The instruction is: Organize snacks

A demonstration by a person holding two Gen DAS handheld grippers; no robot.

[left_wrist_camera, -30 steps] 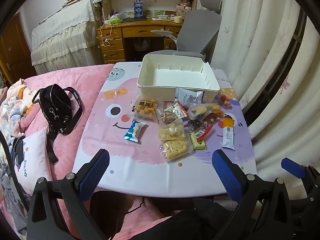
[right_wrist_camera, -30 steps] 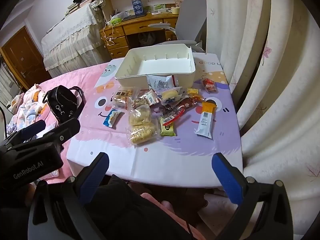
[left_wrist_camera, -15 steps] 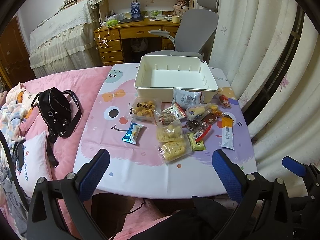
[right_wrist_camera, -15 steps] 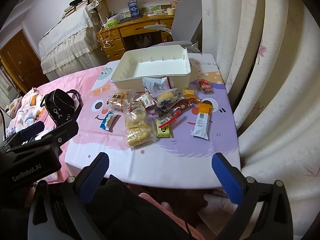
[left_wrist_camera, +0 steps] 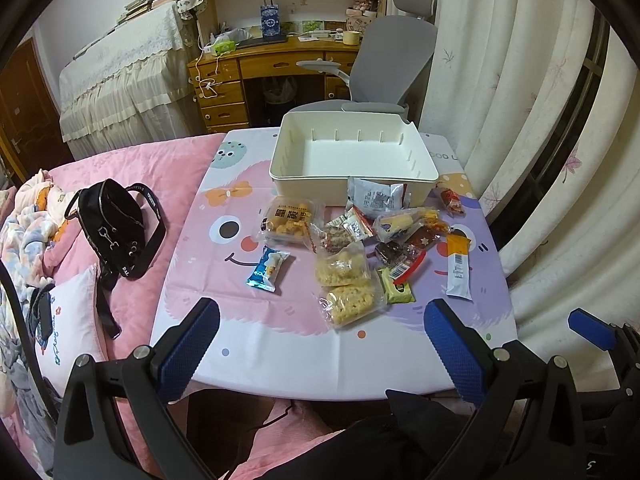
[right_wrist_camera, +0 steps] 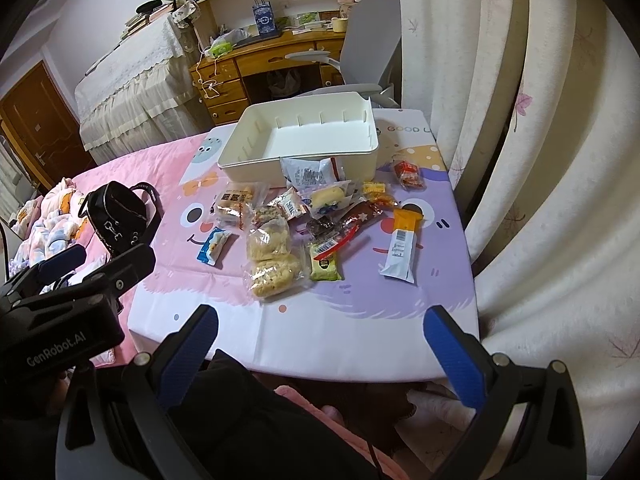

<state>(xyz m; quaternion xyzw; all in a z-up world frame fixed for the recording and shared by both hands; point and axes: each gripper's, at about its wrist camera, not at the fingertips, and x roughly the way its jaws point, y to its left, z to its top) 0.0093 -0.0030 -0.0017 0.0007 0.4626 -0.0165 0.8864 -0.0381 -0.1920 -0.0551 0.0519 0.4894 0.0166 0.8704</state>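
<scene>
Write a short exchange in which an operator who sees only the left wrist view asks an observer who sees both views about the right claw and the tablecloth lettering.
Operator: I see only one blue tip of the right claw. Is it open?
Observer: Yes, it is wide open, with nothing between its fingers.
Operator: The white storage bin hides part of the lettering on the tablecloth. What does it show?
Observer: It reads "GOOD L", just past the bin's far right corner.
</scene>
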